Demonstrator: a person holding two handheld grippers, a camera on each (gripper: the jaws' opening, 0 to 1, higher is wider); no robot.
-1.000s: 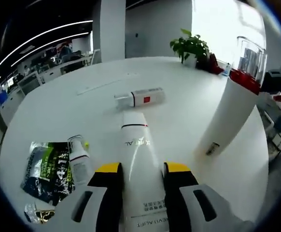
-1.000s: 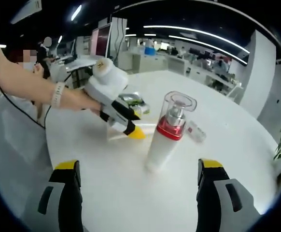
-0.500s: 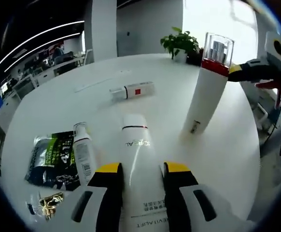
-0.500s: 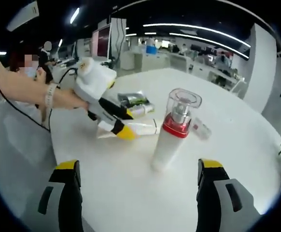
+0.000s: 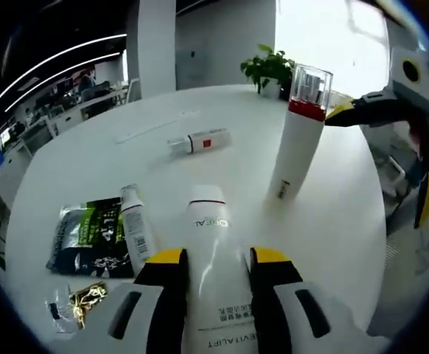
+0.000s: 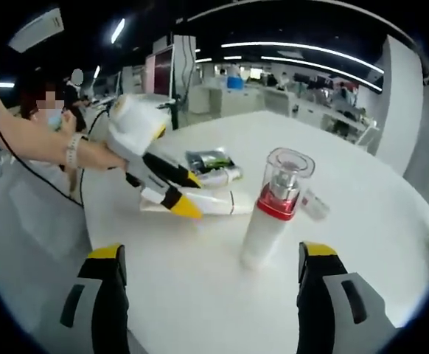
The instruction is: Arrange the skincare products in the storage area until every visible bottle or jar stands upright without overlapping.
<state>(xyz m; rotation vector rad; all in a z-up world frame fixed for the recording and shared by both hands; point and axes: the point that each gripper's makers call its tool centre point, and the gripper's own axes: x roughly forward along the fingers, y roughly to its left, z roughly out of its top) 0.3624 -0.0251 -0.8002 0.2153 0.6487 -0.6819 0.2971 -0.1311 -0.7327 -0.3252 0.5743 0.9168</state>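
Left gripper view: round white table [image 5: 89,162] in open-plan office.

The left gripper [image 5: 214,258] is low over the desk [image 5: 332,221], jaws closed on the sides of a white tube [image 5: 213,251] lying flat between them. In the right gripper view a bare forearm [image 6: 45,144] extends from the left, its hand [image 6: 100,156] holding that gripper. The right gripper [image 6: 213,258] is raised, jaws spread wide, holding nothing.
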